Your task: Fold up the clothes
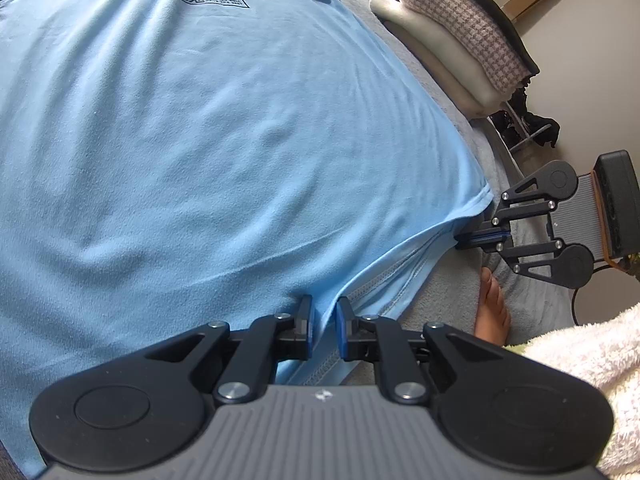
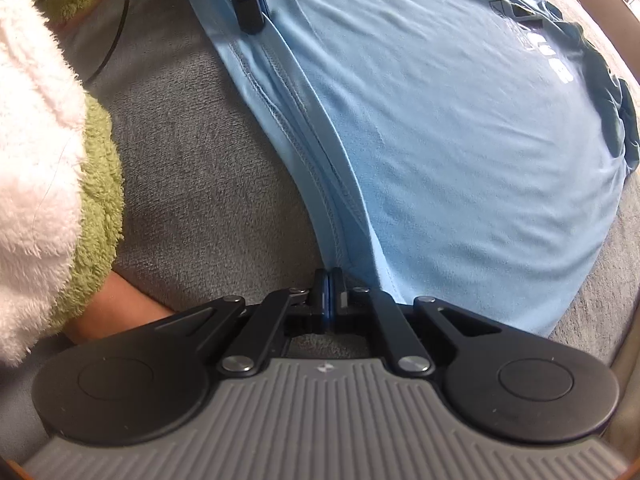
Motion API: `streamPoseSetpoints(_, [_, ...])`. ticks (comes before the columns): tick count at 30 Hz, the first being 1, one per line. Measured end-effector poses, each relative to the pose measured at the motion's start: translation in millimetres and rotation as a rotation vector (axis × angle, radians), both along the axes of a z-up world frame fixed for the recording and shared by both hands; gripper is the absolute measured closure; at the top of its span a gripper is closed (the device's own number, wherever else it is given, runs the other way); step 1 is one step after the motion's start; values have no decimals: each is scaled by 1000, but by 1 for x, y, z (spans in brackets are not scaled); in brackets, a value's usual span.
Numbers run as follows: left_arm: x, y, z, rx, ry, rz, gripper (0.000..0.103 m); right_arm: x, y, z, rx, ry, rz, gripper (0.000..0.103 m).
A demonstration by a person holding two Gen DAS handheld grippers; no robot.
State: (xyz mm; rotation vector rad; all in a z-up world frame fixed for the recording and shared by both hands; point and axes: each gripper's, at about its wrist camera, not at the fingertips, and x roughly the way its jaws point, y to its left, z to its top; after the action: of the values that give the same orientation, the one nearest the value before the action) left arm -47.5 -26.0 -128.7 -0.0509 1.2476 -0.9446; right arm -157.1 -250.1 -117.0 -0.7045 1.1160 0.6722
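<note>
Two tools are on the bottom hem of the light blue T-shirt (image 1: 224, 140), which lies spread flat, print side up, on a grey blanket (image 2: 192, 184) (looks like a bed or floor mat, not a bench). The left tool (image 1: 323, 330) has its jaws set narrow with a pinch of hem fabric bunched between the pads, so I read it as gripping. The right tool (image 2: 329, 300) is fully closed at the hem's corner; in the left wrist view its tips (image 1: 476, 238) sit at the shirt's edge, and whether cloth is actually caught between them I cannot tell for sure, though the hem runs straight into them. Both grips along one edge make sense: the hem can be lifted as a straight line and carried up toward the printed chest for a half fold. No containers in view; a stack of folded cloth (image 1: 448, 48) sits beyond the blanket's edge, probably the finished pile. The person's fleecy sleeve (image 2: 36, 128) and bare foot (image 1: 494, 308) are near the hem.
</note>
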Motion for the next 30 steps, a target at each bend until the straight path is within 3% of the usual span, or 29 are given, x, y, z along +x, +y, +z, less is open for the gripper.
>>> streamPoseSetpoints(3, [-3,-2,2,4,-19,-10,90,-3,-6,7,22,20,-53,103])
streamPoseSetpoints(8, [-11,-6,9,19,-82,-64,89,-13,-34,24,17,-21,-206,102])
streamPoseSetpoints(13, [-30,-5,26,25,-173,-176,69,-11,-68,36,48,-65,-411,96])
streamPoseSetpoints(16, [-36,7,38,14,-190,-188,66,-6,-80,43,95,-94,-498,94])
streamPoseSetpoints(20, [-33,40,54,3,-176,-106,64,9,-72,49,215,-120,-519,94])
streamPoseSetpoints(25, [-28,82,60,46,-154,45,64,29,-31,42,335,-81,-391,94])
streamPoseSetpoints(30, [-28,124,54,38,-86,197,64,38,12,17,425,-1,-320,94])
